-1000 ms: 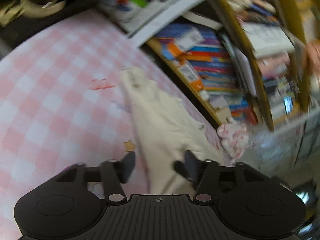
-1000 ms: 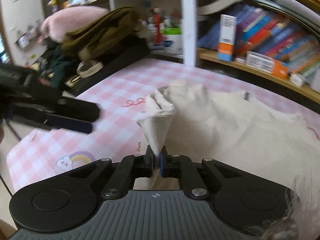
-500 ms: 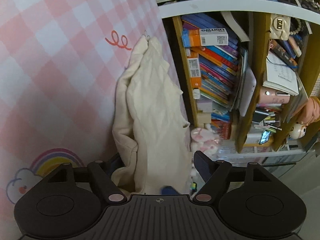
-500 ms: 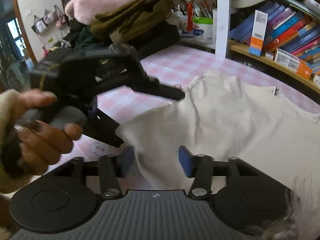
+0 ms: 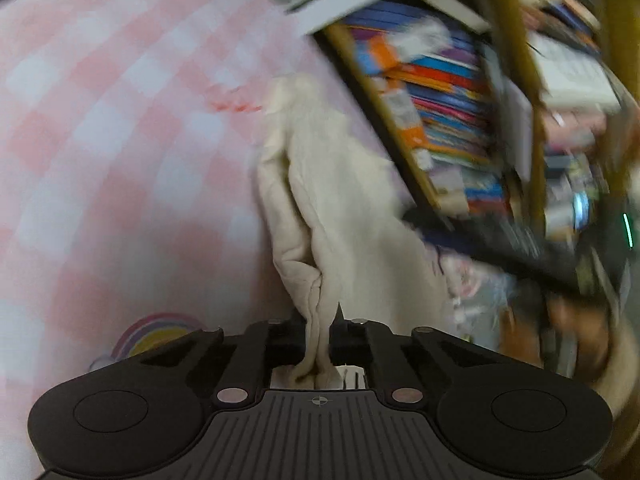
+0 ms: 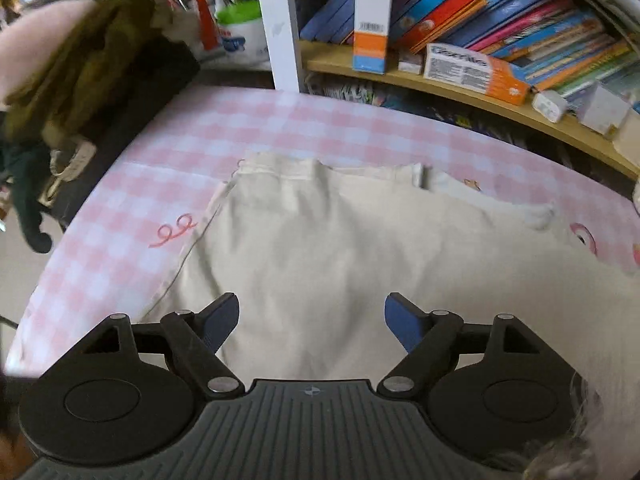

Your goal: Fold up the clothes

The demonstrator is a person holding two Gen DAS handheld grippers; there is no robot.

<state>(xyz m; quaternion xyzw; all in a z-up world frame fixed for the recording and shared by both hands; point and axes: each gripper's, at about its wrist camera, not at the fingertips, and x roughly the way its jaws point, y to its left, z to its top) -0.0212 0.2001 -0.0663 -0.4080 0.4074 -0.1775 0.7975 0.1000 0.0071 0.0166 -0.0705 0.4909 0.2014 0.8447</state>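
A cream garment (image 6: 340,248) lies spread on the pink checked cloth (image 6: 132,216). In the left wrist view the same garment (image 5: 332,200) bunches into a ridge running up from my left gripper (image 5: 320,332), which is shut on a pinched fold of it. That view is motion-blurred. My right gripper (image 6: 312,316) hovers open over the near part of the garment, blue pads wide apart, nothing between them. The right gripper's dark body (image 5: 520,248) shows as a blur at the right of the left wrist view.
A wooden bookshelf (image 6: 460,88) packed with books runs along the far side of the cloth. A heap of olive and dark clothes (image 6: 80,72) sits at the far left. A white post (image 6: 280,24) stands at the shelf's end. A rainbow print (image 5: 156,336) marks the cloth.
My left gripper has shut on a fold of the garment. My right gripper let go of the garment earlier and now stands open over it. The left device has left the right wrist view.
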